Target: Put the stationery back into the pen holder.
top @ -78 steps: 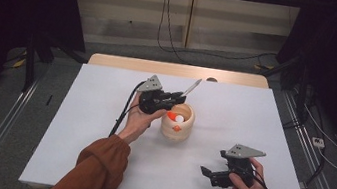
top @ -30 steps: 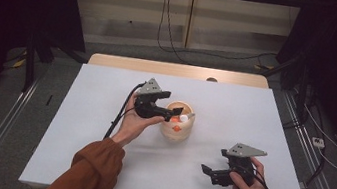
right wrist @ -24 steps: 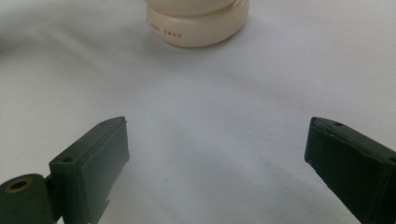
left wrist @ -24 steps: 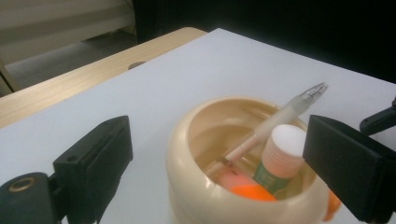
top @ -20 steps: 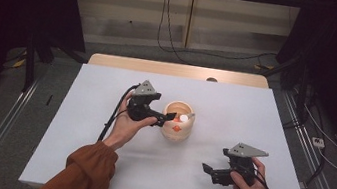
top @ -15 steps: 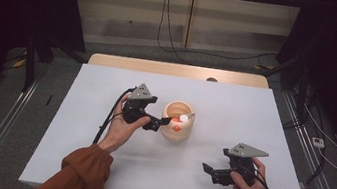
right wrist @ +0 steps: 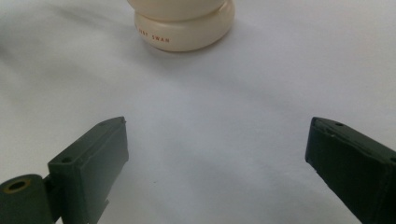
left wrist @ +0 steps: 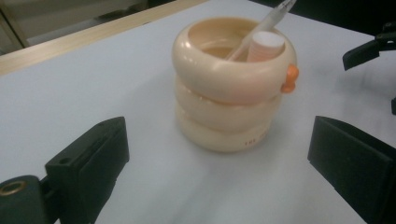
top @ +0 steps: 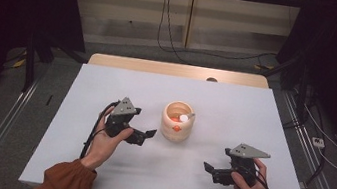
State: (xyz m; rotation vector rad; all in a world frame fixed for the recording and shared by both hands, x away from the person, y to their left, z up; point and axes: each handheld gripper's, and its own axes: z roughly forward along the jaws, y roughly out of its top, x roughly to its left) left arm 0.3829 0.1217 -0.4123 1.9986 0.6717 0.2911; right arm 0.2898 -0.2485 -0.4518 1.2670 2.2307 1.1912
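A cream holder (top: 177, 122) made of stacked rings stands in the middle of the white table. A clear pen (left wrist: 261, 25) and a white-capped stick (left wrist: 265, 44) lean inside it, and a small orange knob (left wrist: 291, 77) sticks out of its rim. My left gripper (top: 146, 136) is just left of the holder and apart from it. Its jaws have just been opening and stand open with nothing between them. In the left gripper view the holder (left wrist: 233, 93) lies ahead, beyond the jaws. My right gripper (top: 209, 170) rests open at the front right, pointing at the holder's base (right wrist: 184, 28).
The white tabletop (top: 254, 117) ends at a wooden strip (top: 175, 70) along the back. Cables trail from both grippers toward the front edge. Dark curtains, floor rails and cables surround the table.
My left gripper has pulled back to the left, away from the holder's rim, and sits a little lower. The pen stays in the holder. The right gripper has kept still.
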